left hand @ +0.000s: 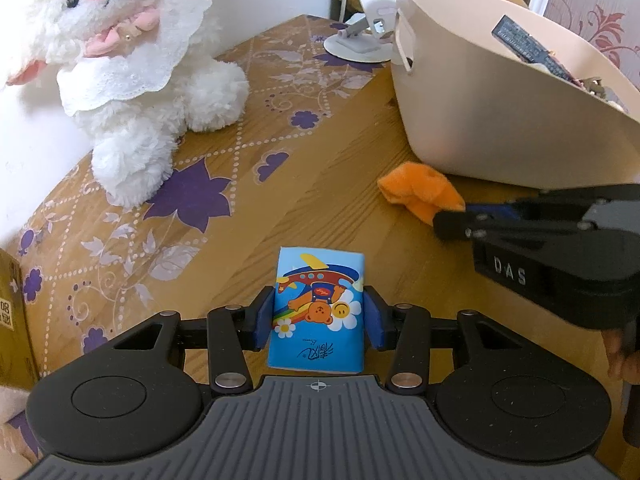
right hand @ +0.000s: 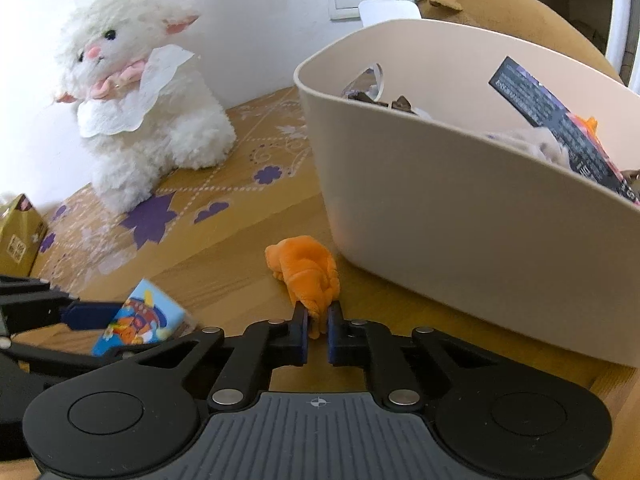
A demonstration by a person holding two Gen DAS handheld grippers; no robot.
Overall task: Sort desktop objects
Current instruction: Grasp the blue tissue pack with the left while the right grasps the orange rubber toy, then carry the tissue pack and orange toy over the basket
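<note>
Left gripper (left hand: 319, 312): its blue pads sit against both long sides of the tissue pack (left hand: 320, 312), so it looks closed on the pack, which appears to rest on or just above the table (left hand: 320, 184) near its front edge.
Right gripper (right hand: 318, 330): narrowed onto one end of the orange cloth (right hand: 306, 270); the rest of the cloth lies on the table just beside the front wall of the beige basket (right hand: 460, 216).
Slip risk: only a small fold of cloth is pinched, so it could pull free on lifting.
Pack risk: the soft pack may buckle or twist out if squeezed unevenly.
Collision risk: the two grippers work near each other, and the basket's wall is high; a low carry could knock it.
Bystander: the white plush lamb (left hand: 132, 80) sits toward the table's far left corner, well apart.
</note>
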